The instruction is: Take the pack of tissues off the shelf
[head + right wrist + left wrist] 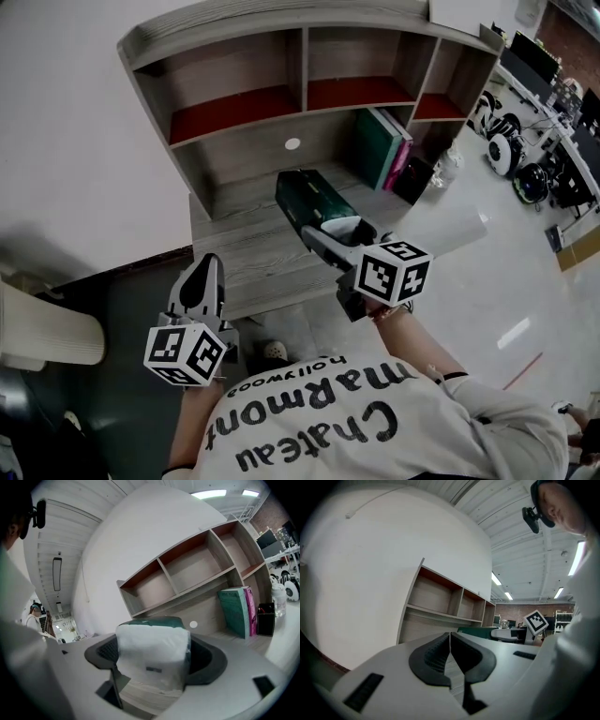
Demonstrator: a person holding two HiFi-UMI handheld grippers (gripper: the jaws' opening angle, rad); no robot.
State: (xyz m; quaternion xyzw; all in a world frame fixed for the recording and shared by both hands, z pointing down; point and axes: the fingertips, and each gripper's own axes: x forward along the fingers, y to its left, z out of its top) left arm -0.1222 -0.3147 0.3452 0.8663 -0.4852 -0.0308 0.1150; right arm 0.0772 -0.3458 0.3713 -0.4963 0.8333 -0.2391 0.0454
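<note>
Right gripper (154, 654) clamped across the near end of the pack of tissues (152, 651). The pack's long axis runs straight ahead of the jaws toward the shelf (234, 141). The pack looks clear of the desk top (246, 255) below, though the gap is hard to read. Left gripper (450, 641) empty, jaws pressed together, well to the left, the farther hand.

The right hand-held gripper (323, 230) holds the green pack of tissues (305, 195) over the bench (239, 239); books (380, 145) stand at 1 o'clock.
</note>
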